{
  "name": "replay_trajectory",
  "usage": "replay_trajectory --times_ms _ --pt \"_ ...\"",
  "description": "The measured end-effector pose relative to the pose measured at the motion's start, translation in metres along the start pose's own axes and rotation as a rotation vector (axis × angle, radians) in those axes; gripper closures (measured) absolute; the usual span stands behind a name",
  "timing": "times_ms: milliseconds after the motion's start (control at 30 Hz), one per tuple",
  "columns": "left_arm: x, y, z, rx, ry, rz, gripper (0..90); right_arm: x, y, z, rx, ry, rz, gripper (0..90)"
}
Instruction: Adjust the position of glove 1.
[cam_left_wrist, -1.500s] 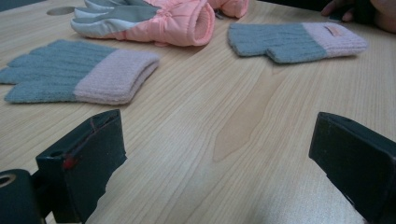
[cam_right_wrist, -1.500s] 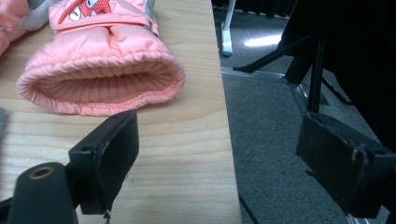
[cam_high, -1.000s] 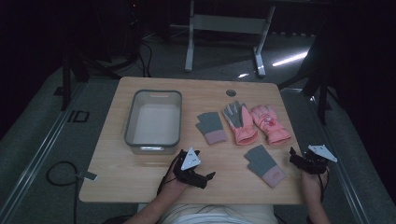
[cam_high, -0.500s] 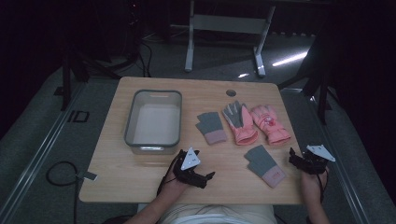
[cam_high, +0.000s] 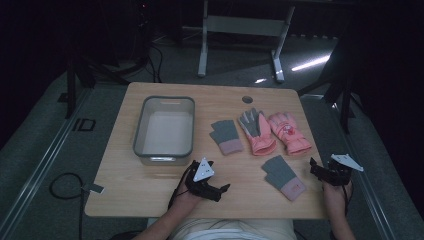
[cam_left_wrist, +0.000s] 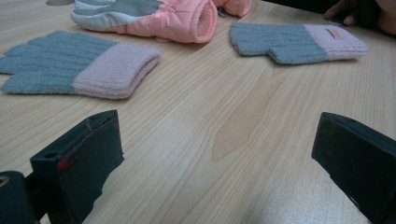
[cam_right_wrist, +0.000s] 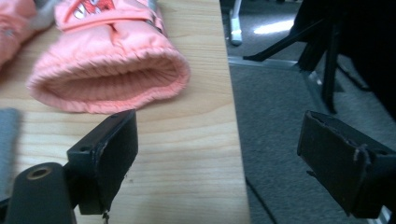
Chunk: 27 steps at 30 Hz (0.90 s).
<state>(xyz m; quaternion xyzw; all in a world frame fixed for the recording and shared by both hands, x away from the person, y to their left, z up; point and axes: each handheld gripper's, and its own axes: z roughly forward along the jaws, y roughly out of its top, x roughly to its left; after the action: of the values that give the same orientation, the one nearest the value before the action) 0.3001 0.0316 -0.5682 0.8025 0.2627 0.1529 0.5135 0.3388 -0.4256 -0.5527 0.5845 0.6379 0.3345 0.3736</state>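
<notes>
Pre-grasp: L gripper (cam_high: 216, 188) + R gripper (cam_high: 320, 172) jaws apart, empty. Next prob: R onto pink ski glove (cam_right_wrist: 112, 70) cuff, then bin (cam_high: 165, 150).

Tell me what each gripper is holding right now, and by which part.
Nothing is held. The left gripper and the right gripper both have their jaws wide apart, with only table and floor between them.
</notes>
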Motion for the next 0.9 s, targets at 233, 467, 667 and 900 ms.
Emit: replay_trajectory --times_ms 233,467,667,900 --pt "-0.002 0.0 0.0 0.0 0.004 0.008 1.5 0.001 0.014 -0.006 -0.003 0.005 0.042 11.6" --pt "-0.001 0.0 0.0 0.008 0.003 0.006 1.5 0.003 0.037 -0.016 -0.013 -0.038 0.037 11.2" --pt "-0.002 0.0 0.0 0.005 0.004 0.008 1.5 0.006 0.053 -0.021 -0.013 -0.017 0.019 13.1" --pt "-0.002 0.0 0.0 0.004 0.005 0.011 1.5 0.009 0.076 -0.026 0.061 0.088 0.057 13.6"
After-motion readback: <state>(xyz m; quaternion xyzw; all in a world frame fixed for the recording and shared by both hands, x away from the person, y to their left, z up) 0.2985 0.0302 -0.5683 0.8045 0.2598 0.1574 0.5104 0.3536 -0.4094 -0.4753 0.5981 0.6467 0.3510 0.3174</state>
